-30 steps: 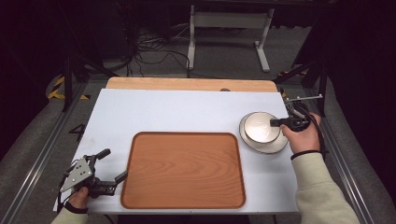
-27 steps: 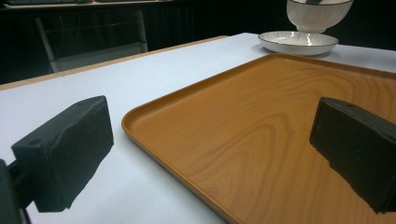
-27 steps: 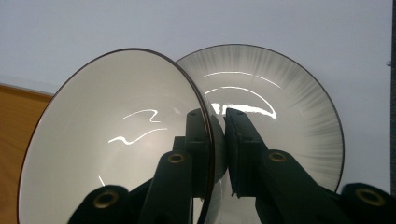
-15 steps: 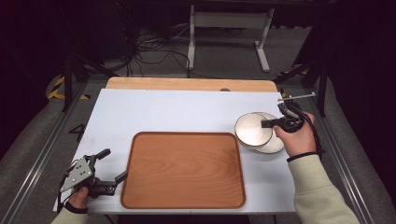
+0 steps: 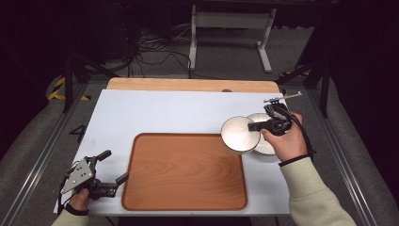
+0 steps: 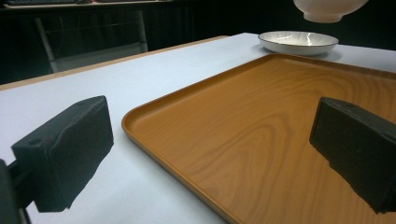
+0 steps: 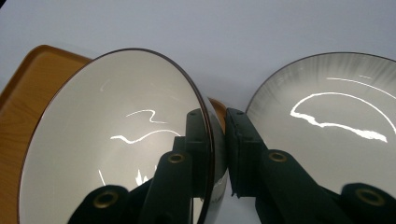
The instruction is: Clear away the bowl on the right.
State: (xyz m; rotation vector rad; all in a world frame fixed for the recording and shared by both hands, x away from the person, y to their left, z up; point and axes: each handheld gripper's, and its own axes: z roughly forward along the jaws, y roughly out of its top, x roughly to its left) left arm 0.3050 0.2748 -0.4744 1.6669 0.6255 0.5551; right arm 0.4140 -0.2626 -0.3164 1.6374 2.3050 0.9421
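My right gripper (image 5: pixel 256 126) (image 7: pixel 217 126) is shut on the rim of a white bowl (image 5: pixel 239 134) (image 7: pixel 107 149), one jaw inside and one outside. The bowl hangs above the right edge of the wooden tray (image 5: pixel 183 170) (image 6: pixel 280 130). A shallow white plate (image 5: pixel 267 143) (image 7: pixel 327 121) (image 6: pixel 298 41) lies on the table just right of the bowl. The lifted bowl's underside (image 6: pixel 327 8) shows in the left gripper view, above that plate. My left gripper (image 5: pixel 112 167) (image 6: pixel 210 154) rests open at the table's front left, its jaws apart beside the tray's left rim with nothing between them.
The white table top (image 5: pixel 164 113) has free room behind and left of the tray. A wooden strip (image 5: pixel 188 85) runs along its far edge. Metal rails (image 5: pixel 37 155) flank the table, and cables and a stand's legs (image 5: pixel 226 28) lie on the floor beyond.
My right gripper has lifted the bowl off the plate and carried it left toward the tray. The plate stays where it was. The left gripper has not moved.
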